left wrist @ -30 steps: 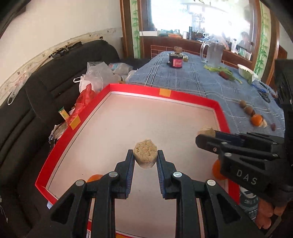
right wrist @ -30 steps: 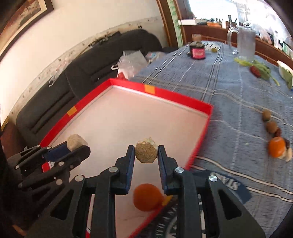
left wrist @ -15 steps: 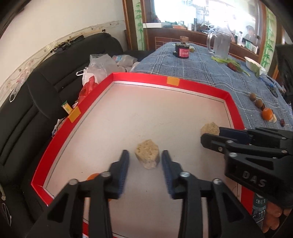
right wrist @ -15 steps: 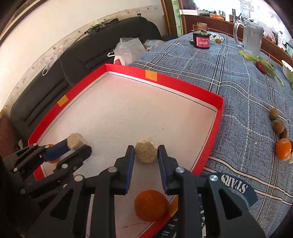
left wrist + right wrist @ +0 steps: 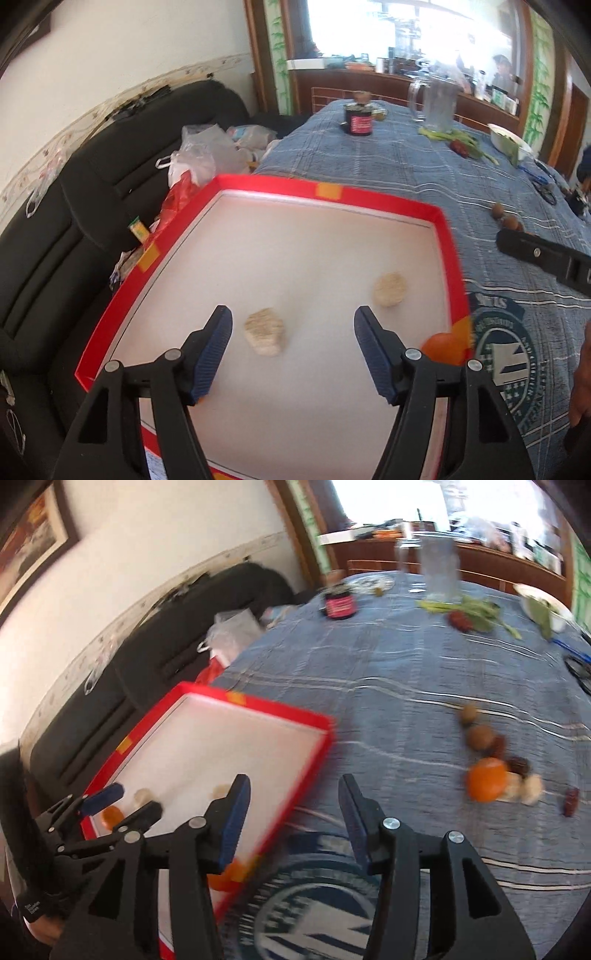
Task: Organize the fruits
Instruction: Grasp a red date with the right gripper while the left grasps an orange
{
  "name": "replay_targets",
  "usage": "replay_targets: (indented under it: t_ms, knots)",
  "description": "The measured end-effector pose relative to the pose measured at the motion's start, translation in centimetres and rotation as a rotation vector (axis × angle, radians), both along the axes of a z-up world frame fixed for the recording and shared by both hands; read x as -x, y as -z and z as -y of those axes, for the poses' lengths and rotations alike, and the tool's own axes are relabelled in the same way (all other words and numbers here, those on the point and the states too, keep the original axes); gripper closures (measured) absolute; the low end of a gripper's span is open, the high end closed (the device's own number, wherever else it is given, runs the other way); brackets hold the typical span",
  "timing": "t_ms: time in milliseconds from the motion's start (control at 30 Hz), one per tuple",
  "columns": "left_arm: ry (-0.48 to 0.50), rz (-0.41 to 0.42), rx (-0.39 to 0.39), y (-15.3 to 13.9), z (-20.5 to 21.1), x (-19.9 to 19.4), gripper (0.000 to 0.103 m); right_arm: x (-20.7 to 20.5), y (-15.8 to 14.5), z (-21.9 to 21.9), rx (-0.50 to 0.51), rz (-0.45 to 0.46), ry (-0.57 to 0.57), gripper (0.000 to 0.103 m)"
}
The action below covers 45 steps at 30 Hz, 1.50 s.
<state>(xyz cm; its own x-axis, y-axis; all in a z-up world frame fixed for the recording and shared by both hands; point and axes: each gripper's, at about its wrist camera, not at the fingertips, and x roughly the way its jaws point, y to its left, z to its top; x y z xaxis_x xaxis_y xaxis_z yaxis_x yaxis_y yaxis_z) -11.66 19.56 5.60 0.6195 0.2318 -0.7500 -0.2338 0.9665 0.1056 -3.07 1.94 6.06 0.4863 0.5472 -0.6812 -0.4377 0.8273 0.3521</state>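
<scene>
A: Both beige lumps lie on the tray floor, one [image 5: 264, 336] between the left gripper's [image 5: 292, 354] spread fingers, untouched, the other [image 5: 389, 300] near the tray's right wall. That gripper's jaws have just been opening; so have the right gripper's [image 5: 294, 821], with nothing between them.

B: Risks?

A: I'd judge the left fingertips could nudge the near lump if they dip. The red tray [image 5: 373, 197] sits close to the couch-side table edge, so a knock could slide it off.

B: And the rest of the fruit?

A: The orange [image 5: 486, 779] and brown fruits [image 5: 479, 737] cluster tightly on the blue cloth [image 5: 388, 672]; grabbing one may roll its neighbours. Open cloth lies around them.
</scene>
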Motion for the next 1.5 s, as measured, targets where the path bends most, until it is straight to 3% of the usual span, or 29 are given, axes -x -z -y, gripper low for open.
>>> replay_targets:
  t_ms: [300, 433, 533, 733, 933, 1267, 1367, 1433, 1500]
  knots:
    - [0.156, 0.026, -0.048, -1.7, 7.4, -2.7, 0.029, -2.3, 0.7, 12.9, -0.081, -0.008, 0.259, 0.051]
    - [0.243, 0.010, -0.065, -0.9, 11.6, -5.1, 0.028, -3.6, 2.3, 18.5, -0.211, -0.104, 0.383, 0.051]
    - [0.309, -0.034, -0.052, 0.6, 14.8, -7.1, 0.028, -3.9, 3.0, 20.7, -0.272, -0.155, 0.439, 0.051]
    - [0.394, -0.057, -0.069, 1.8, 18.9, -9.9, 0.031, -4.5, 3.9, 22.2, -0.297, -0.223, 0.471, 0.052]
    - [0.454, -0.091, -0.058, 2.2, 20.6, -11.2, 0.043, -5.3, 5.0, 21.4, -0.234, -0.265, 0.464, 0.065]
    - [0.501, -0.123, 0.026, 3.2, 21.4, -13.4, 0.049, -5.5, 4.9, 19.5, -0.051, -0.198, 0.473, 0.076]
    - [0.509, -0.125, 0.066, 3.3, 21.2, -13.5, 0.057, -5.3, 4.8, 18.6, 0.037, -0.159, 0.463, 0.078]
    - [0.522, -0.126, 0.084, 3.3, 21.1, -13.5, 0.068, -5.2, 4.8, 17.7, 0.110, -0.126, 0.459, 0.082]
    - [0.528, -0.128, 0.109, 3.3, 21.1, -13.5, 0.070, -5.1, 4.8, 17.3, 0.149, -0.106, 0.456, 0.082]
